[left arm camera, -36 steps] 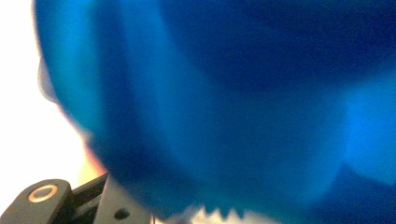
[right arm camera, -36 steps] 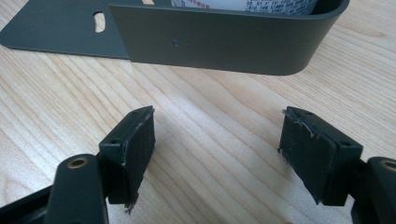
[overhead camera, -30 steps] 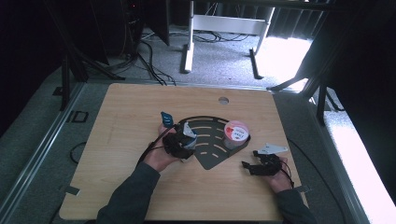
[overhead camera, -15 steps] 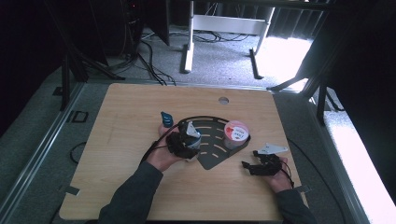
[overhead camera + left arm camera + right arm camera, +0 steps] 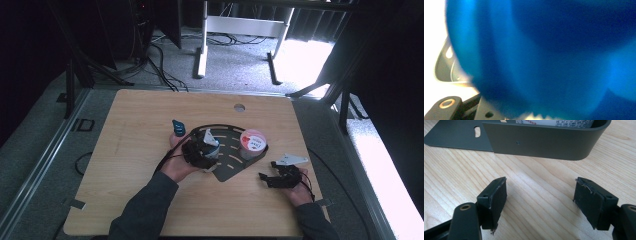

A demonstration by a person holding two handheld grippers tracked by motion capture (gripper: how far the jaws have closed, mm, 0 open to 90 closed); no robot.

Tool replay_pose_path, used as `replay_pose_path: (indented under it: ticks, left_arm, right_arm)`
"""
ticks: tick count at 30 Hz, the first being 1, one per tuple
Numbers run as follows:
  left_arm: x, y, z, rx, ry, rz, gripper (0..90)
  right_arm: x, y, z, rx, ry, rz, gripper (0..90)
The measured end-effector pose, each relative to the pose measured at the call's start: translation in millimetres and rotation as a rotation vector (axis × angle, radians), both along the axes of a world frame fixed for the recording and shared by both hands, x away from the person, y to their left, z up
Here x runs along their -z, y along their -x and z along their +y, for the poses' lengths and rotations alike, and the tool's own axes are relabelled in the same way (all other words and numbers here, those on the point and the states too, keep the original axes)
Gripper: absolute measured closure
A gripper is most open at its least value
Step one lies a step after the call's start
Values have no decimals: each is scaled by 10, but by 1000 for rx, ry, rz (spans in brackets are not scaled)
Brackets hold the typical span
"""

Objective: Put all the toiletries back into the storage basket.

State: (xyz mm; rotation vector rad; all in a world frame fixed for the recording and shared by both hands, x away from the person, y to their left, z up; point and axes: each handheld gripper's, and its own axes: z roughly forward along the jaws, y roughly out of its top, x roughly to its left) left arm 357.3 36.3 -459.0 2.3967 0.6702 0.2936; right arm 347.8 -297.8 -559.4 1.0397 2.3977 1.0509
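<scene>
Tub (image 5: 252, 141) in tray (image 5: 231, 170), right side

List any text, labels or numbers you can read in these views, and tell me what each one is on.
No text can be read.
Red and white lid of the tub on the dark tray: a printed label, too small to read.
Tub's side wall in the right gripper view: rows of small print, cut off and too blurred to read.
Blue object in the left gripper: no print visible.
</scene>
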Motion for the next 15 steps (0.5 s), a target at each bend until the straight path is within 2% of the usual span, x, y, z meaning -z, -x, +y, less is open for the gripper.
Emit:
replay_pose_path:
  ticks: [13, 15]
  left_arm:
    - [-17, -30, -77, 3, 1, -10, 549]
    - [-22, -30, -92, -1, 12, -16, 549]
  right_arm:
    - [-1, 1, 0, 0, 0, 2, 261]
    - [-2, 1, 0, 0, 1, 2, 261]
